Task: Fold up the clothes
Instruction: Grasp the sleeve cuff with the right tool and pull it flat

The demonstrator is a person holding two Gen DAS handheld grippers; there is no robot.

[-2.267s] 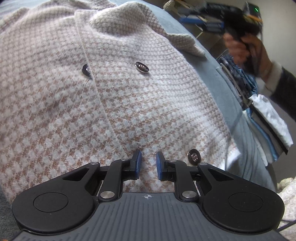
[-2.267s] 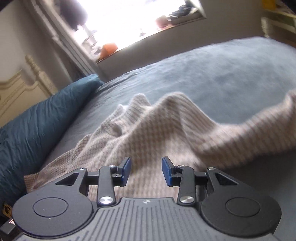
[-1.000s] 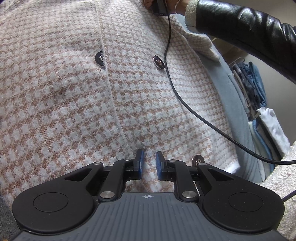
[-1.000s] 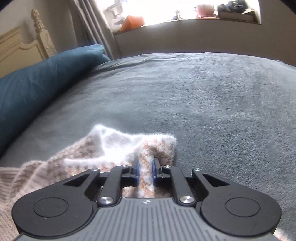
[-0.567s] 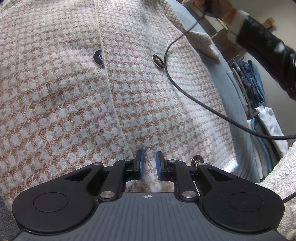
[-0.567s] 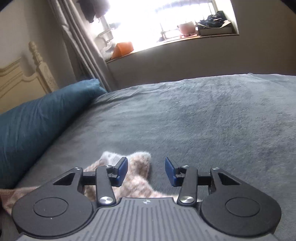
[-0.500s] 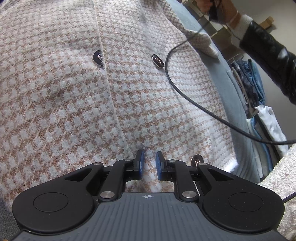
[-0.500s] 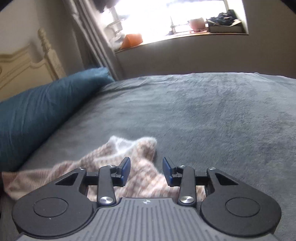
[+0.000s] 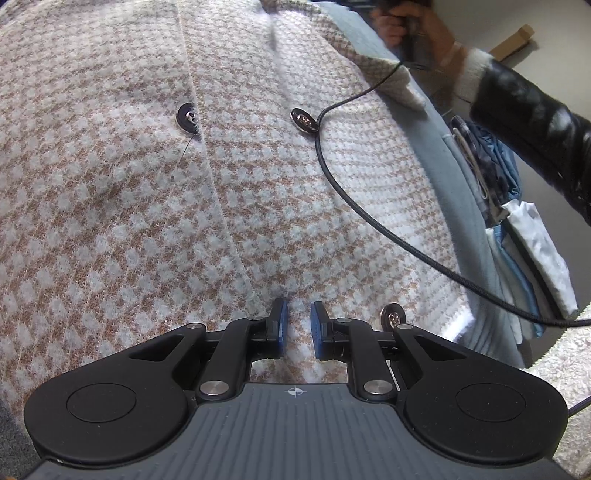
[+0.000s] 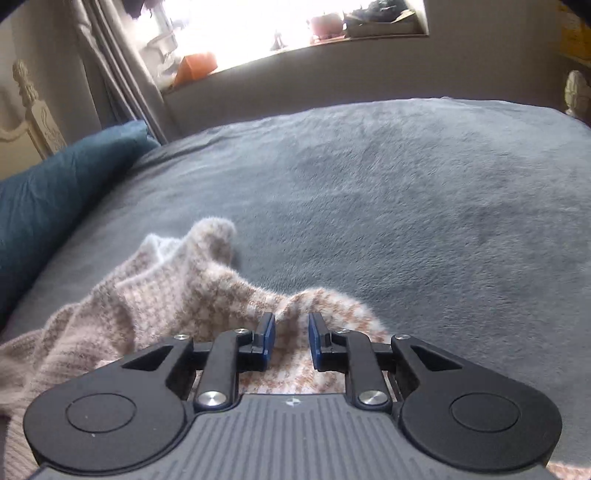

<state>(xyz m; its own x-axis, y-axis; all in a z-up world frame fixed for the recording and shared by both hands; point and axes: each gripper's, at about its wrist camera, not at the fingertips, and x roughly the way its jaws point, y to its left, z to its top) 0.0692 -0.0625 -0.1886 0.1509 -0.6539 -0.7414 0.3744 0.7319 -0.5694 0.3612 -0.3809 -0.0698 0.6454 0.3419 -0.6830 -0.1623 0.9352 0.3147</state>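
Observation:
A beige and white houndstooth knit cardigan (image 9: 147,206) with dark buttons (image 9: 303,119) lies spread on the bed and fills the left wrist view. My left gripper (image 9: 297,328) rests low on its front near the hem, jaws nearly closed with a narrow gap and a little fabric bunched between them. In the right wrist view a rumpled part of the cardigan (image 10: 177,288) lies on the grey blanket (image 10: 406,206). My right gripper (image 10: 290,341) sits over a raised fold of it, jaws partly open.
A black cable (image 9: 369,218) trails across the cardigan to the person's hand (image 9: 406,26) in a black sleeve. Stacked folded clothes (image 9: 524,236) sit beside the bed at right. A teal pillow (image 10: 55,192), headboard and window sill lie beyond.
My right gripper opened, letting go of the cardigan's edge, then moved back over a fold with its jaws narrowing. The person's hand and cable shifted right. My left gripper stayed put.

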